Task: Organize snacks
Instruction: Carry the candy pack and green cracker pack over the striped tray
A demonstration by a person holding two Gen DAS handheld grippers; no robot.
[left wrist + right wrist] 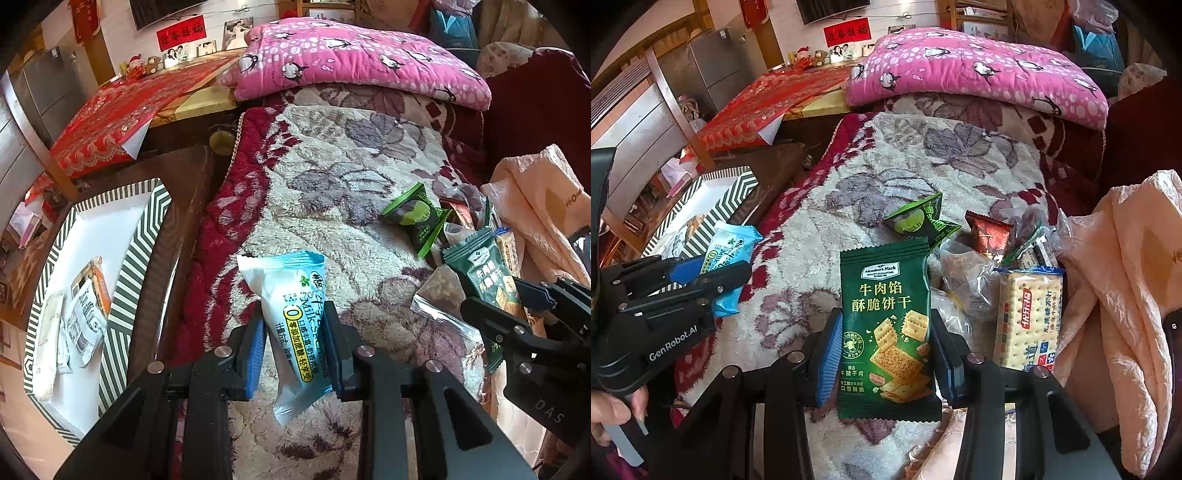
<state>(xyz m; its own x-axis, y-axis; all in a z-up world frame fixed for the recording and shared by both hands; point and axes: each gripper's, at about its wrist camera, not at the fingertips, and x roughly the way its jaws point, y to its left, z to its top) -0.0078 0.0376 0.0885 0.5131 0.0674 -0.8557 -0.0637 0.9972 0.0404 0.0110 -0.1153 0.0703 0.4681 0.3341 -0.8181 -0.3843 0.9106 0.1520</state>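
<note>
Our left gripper (295, 343) clamps a pale-blue, white-ended snack packet (291, 314); our right gripper (886, 350) clamps a dark-green cracker packet (886, 328), striped tray (122, 295) at nine o'clock.

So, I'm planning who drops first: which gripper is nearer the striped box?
Left. The left gripper, shut on the blue milk-snack packet, sits just beside the striped box; the right gripper, holding the green cracker packet, is farther off by the snack pile.

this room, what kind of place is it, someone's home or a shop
Most likely a lived-in home, perhaps a bedroom or sitting room: a pink penguin quilt lies on a fleecy floral blanket, with framed family photos and a red banner on the wall behind.
</note>
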